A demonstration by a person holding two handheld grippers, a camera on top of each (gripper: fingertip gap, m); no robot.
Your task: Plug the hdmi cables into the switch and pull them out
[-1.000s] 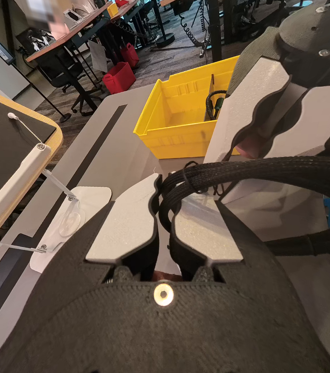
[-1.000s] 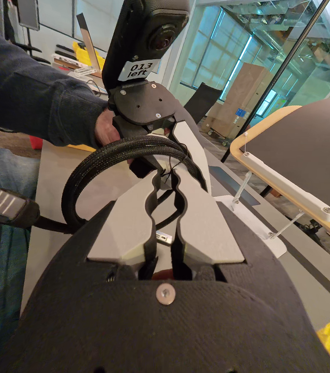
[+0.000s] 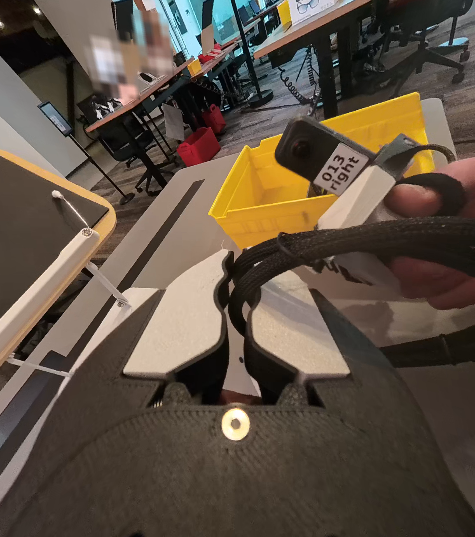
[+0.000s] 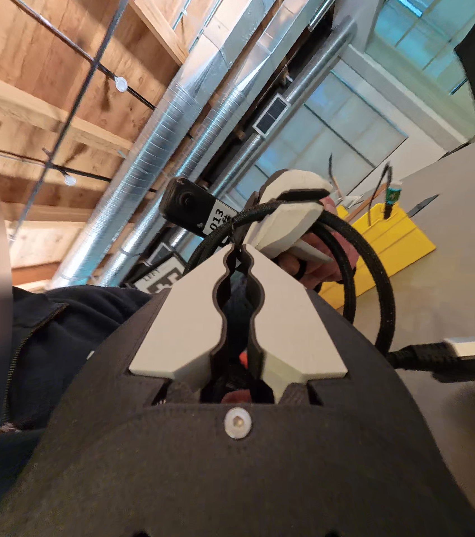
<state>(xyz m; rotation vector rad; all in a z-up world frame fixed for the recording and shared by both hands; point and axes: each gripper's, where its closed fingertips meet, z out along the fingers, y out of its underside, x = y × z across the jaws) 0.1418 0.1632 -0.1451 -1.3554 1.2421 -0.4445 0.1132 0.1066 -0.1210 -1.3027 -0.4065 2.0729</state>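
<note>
Right tongs [image 4: 237, 251] now tilted ceilingward, both tongs on one coiled cable [image 3: 346, 238].

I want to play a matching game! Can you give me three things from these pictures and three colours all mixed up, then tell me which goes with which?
Things:
1. bin
2. cable
3. bucket

Colours:
A. black
B. red
C. yellow

Pairs: 1-C, 2-A, 3-B
</note>
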